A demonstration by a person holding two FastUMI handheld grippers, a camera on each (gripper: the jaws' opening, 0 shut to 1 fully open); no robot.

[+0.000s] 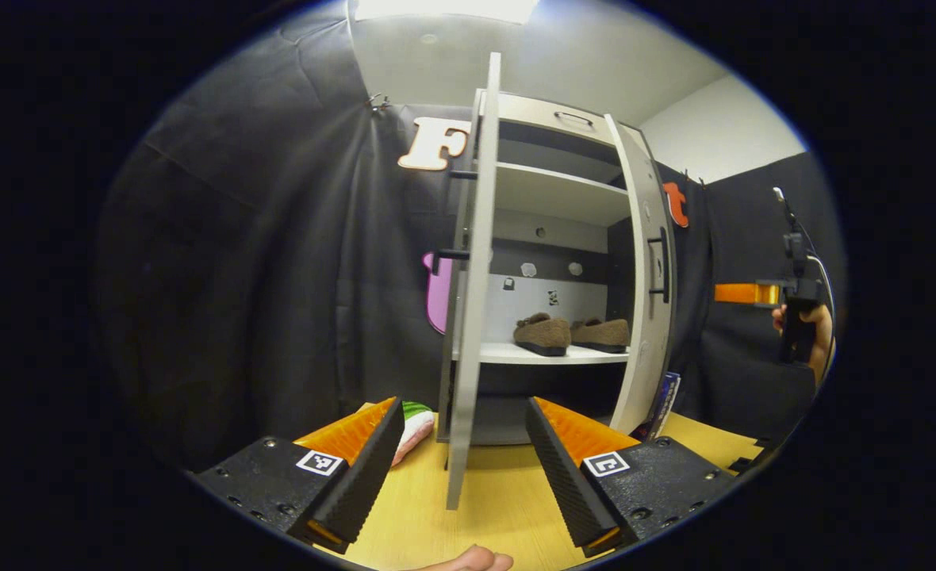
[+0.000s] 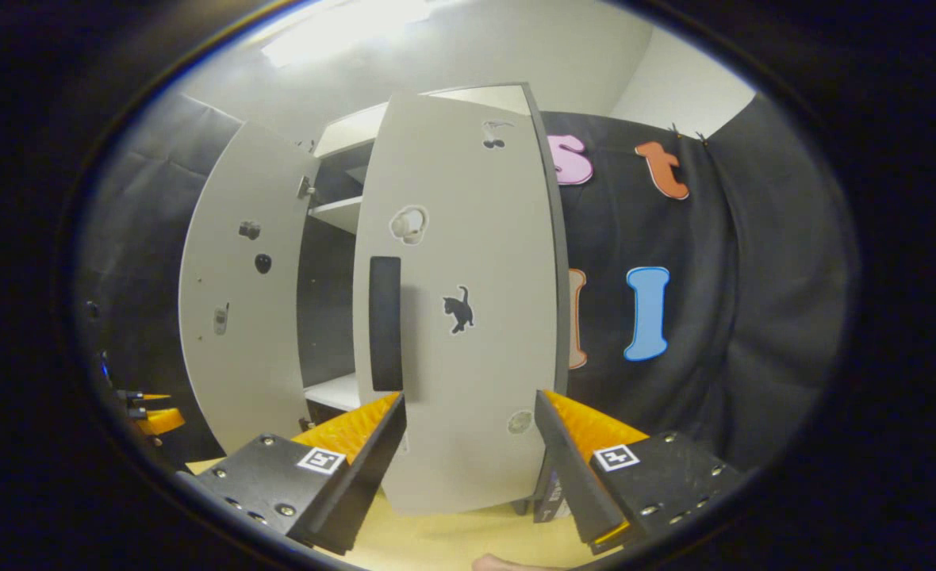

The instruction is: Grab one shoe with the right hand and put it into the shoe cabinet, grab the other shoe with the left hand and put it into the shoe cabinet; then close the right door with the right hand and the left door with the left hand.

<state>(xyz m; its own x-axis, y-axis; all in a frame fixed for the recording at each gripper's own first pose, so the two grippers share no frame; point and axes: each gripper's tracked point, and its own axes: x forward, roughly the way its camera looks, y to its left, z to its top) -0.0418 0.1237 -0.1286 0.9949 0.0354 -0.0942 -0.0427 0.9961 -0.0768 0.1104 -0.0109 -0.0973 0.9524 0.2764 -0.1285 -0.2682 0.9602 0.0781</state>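
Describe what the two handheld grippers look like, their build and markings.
Each, left gripper and right gripper, has two wedge-shaped fingers with ribbed inner faces on black bolted blocks, each block carrying a small square black-and-white marker tag. In the left gripper view the far gripper has a black handle and trailing cable.

From my left gripper view, the left door (image 1: 472, 277) stands edge-on to me, so its front face is hidden and it covers the left part of the cabinet's (image 1: 551, 238) inside. The two shoes (image 1: 569, 333) sit far back on the shelf (image 1: 551, 354), too small for me to tell their make. My other gripper (image 1: 785, 297) is cut off at the right edge; I cannot tell how its jaws stand.

From my right gripper view, the right door (image 2: 460, 317) hides most of the cabinet's interior. Something dark behind its lower corner, perhaps a book (image 2: 551, 496), is mostly covered.
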